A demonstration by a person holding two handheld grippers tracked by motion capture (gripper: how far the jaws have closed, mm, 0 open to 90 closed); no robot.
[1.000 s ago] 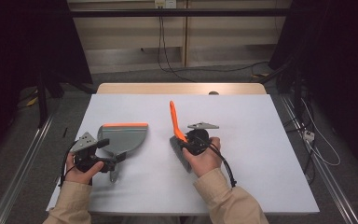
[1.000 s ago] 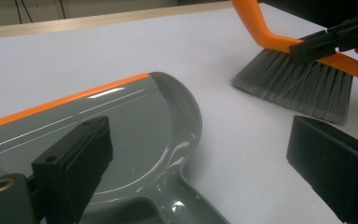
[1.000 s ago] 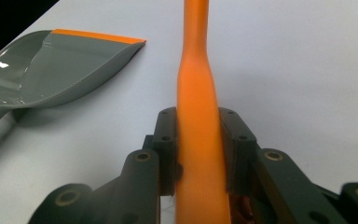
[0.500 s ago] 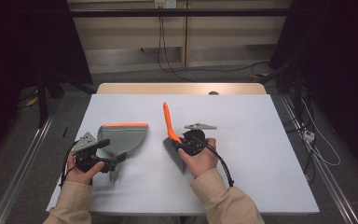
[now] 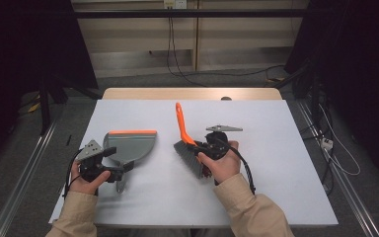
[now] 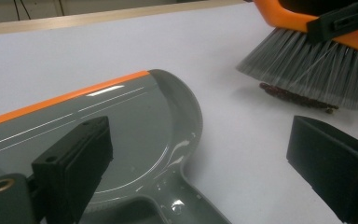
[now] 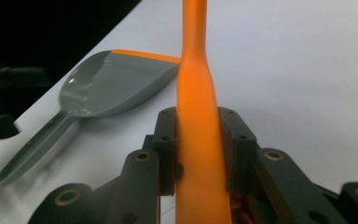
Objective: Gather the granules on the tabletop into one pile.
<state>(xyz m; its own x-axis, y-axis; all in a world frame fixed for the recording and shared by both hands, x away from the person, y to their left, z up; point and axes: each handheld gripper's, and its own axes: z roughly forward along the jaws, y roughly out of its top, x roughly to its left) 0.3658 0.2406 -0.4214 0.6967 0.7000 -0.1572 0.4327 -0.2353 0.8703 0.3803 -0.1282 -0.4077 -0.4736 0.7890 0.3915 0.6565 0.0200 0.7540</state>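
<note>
A grey dustpan (image 5: 131,144) with an orange front lip lies flat on the white table (image 5: 276,148), left of centre. My left gripper (image 5: 123,169) hovers open at the pan's handle; in the left gripper view (image 6: 200,135) the pan (image 6: 135,135) lies between and below the spread jaws. A brush with an orange handle (image 5: 180,123) and grey bristles (image 5: 187,154) stands tilted at mid-table. My right gripper (image 5: 206,148) is shut on its handle (image 7: 198,130). A short line of dark red crumbs (image 6: 293,95) lies under the bristles (image 6: 307,60).
A wooden strip (image 5: 192,94) borders the table's far edge. Cables hang from the wall behind and run across the floor to the right (image 5: 325,143). Metal rails (image 5: 24,173) flank the table on both sides. Bare tabletop stretches to the right of the brush.
The right gripper has rocked the brush slightly, its handle tip leaning left and then back, with the bristles staying near the same spot. The left gripper and dustpan have hardly moved.
</note>
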